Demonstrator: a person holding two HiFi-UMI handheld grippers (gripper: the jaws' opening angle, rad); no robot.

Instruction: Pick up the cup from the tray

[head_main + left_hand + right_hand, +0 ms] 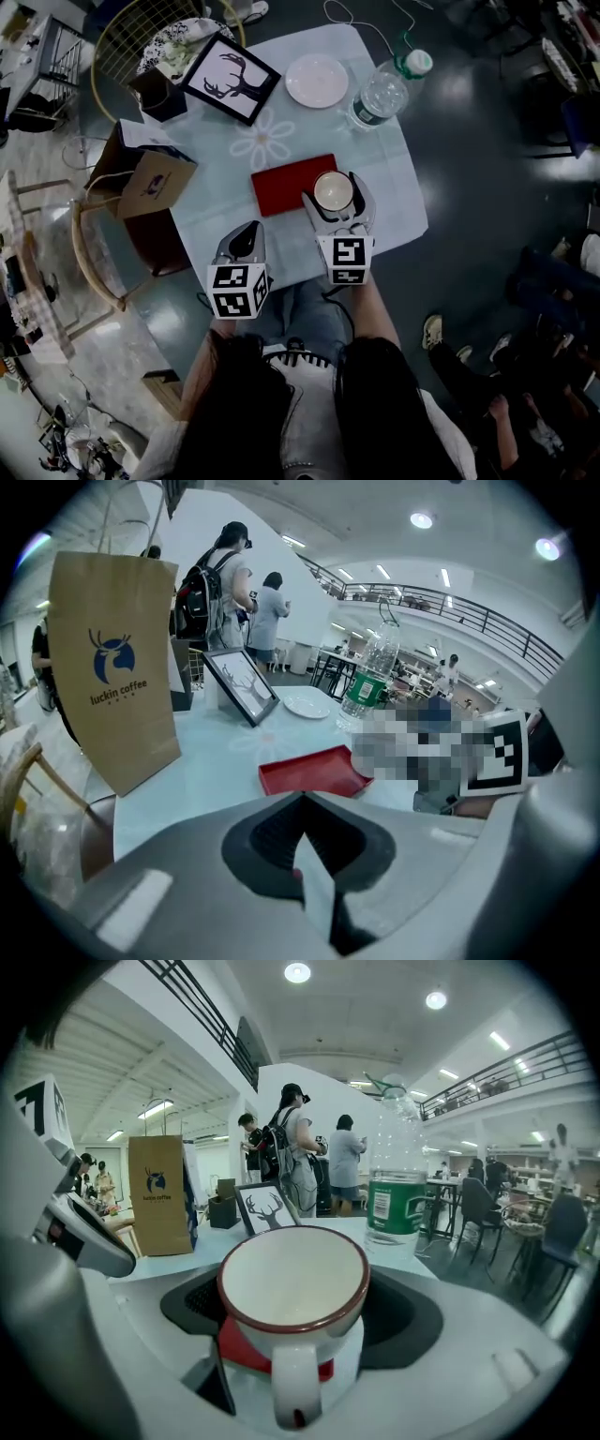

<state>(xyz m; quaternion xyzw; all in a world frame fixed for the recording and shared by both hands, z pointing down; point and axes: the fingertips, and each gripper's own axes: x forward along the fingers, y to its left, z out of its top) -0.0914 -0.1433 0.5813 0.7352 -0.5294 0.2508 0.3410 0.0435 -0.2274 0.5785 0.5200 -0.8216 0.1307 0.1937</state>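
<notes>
Find the cup (292, 1283) grasped between the jaws of the right gripper (336, 202), rim up, handle turned toward the person, above the near right end of the red tray (284, 185); contact with the tray not determinable. Note the left gripper (302, 799) clenched on nothing, jaws together, at the near edge of the worktop (398, 178), left of the tray and apart from it. Locate the paper bag (147, 180), framed deer picture (230, 78), plate (316, 81) and water bottle (384, 89) farther back on the worktop.
</notes>
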